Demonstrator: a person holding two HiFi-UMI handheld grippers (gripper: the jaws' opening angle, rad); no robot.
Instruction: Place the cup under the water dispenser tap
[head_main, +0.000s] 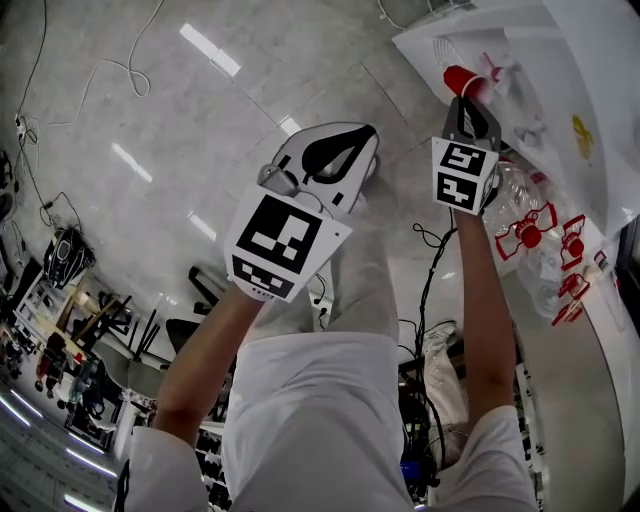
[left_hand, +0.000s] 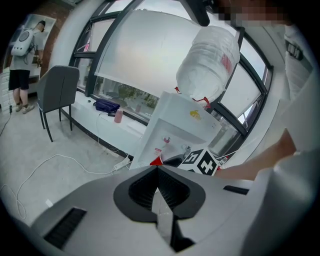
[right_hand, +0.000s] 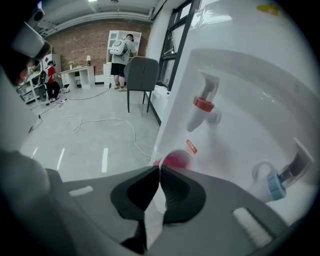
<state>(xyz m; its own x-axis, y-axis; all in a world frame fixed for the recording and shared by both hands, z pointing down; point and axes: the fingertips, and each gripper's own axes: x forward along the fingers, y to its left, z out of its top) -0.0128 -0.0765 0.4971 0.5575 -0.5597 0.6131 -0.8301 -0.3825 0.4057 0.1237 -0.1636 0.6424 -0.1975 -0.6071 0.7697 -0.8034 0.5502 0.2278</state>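
Note:
A red cup (right_hand: 176, 161) hangs by its rim from my right gripper (right_hand: 160, 169), which is shut on it. The cup sits inside the recess of the white water dispenser (right_hand: 250, 75), below and slightly left of the red tap (right_hand: 202, 106). A blue tap (right_hand: 272, 186) is further right. In the head view the right gripper (head_main: 468, 100) holds the red cup (head_main: 460, 79) against the dispenser (head_main: 560, 90). My left gripper (head_main: 318, 165) hangs off to the left over the floor, shut and empty. In the left gripper view its jaws (left_hand: 158, 171) meet with nothing between them.
A large water bottle (left_hand: 207, 62) sits upside down on top of the dispenser. Spare bottles with red labels (head_main: 528, 228) lie beside it. A white cable (right_hand: 100, 122) runs over the floor, and a grey chair (right_hand: 141, 75) stands by the windows. People stand far back.

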